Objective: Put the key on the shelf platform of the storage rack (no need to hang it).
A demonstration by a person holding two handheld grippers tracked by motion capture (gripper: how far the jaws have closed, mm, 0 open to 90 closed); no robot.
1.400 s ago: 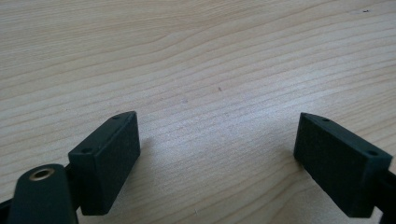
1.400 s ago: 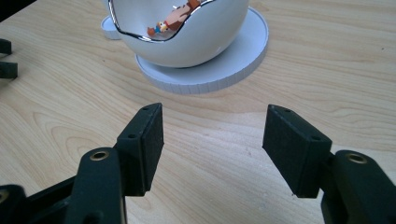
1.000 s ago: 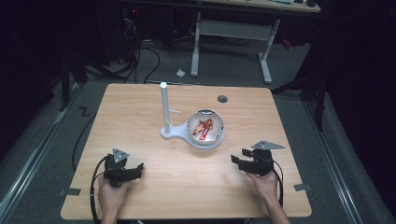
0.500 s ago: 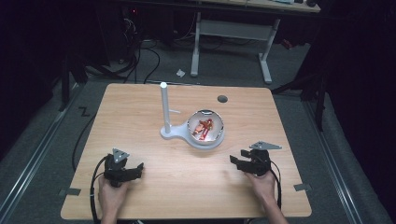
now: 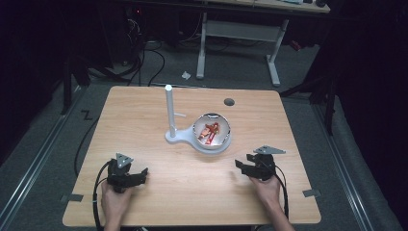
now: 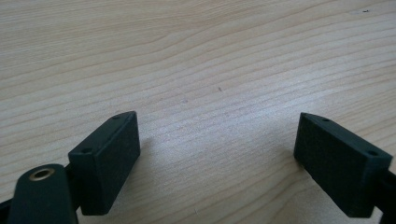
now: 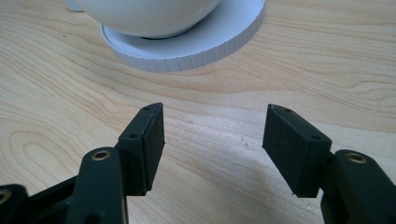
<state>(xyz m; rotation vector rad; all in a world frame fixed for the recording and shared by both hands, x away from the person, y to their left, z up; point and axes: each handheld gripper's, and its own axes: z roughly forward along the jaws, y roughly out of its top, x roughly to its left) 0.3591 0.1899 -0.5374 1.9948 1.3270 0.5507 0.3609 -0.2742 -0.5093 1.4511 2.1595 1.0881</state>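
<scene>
From above I see red pieces (image 5: 210, 131) inside the bowl (image 5: 225, 137); my released right gripper (image 7: 212, 140) shows its underside; left gripper (image 6: 217, 158) released.

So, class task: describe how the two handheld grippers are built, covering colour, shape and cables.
Both are black. The left gripper and the right gripper each carry a grey three-cornered plate on top and trail a black cable. Each ends in two flat, block-like black fingers with small screw holes; brass-coloured rings mark the joints. The forearms are bare.
</scene>
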